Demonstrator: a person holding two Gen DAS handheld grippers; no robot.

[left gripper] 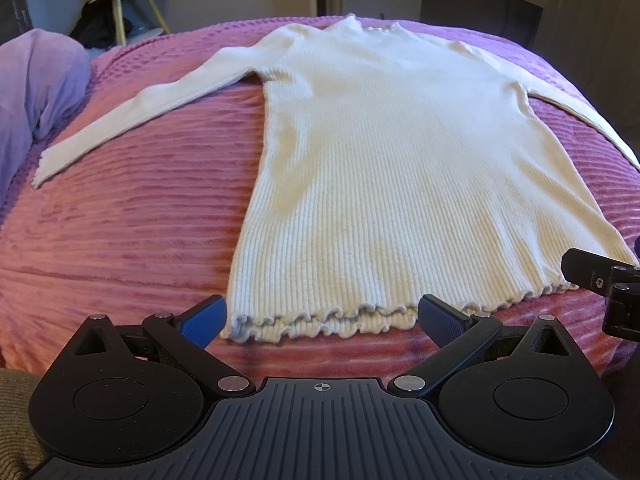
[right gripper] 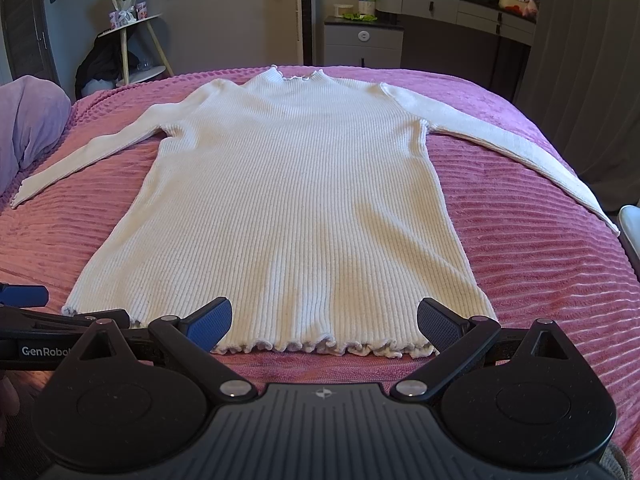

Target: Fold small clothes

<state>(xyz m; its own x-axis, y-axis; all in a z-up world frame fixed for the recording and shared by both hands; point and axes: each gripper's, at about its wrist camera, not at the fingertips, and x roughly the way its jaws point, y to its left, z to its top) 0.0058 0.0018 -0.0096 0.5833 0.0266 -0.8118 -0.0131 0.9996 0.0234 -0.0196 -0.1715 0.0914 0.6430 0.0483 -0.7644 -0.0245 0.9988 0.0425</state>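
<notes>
Lying flat on the pink ribbed bedspread [right gripper: 540, 280], the cream ribbed knit sweater [right gripper: 288, 200] has both sleeves spread outward and its ruffled hem nearest the grippers. At the hem's left corner, the left gripper [left gripper: 320, 316] hovers with jaws spread wide, holding nothing. Just beside it, the right gripper [right gripper: 324, 322] gapes equally wide at the hem's right half, also empty.

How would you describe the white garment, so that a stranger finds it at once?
Look at the pink ribbed bedspread. The cream ribbed sweater lies flat on it, both sleeves spread outward. Its frilled hem lies nearest the cameras, unlike the lilac pillow to the left.
</notes>
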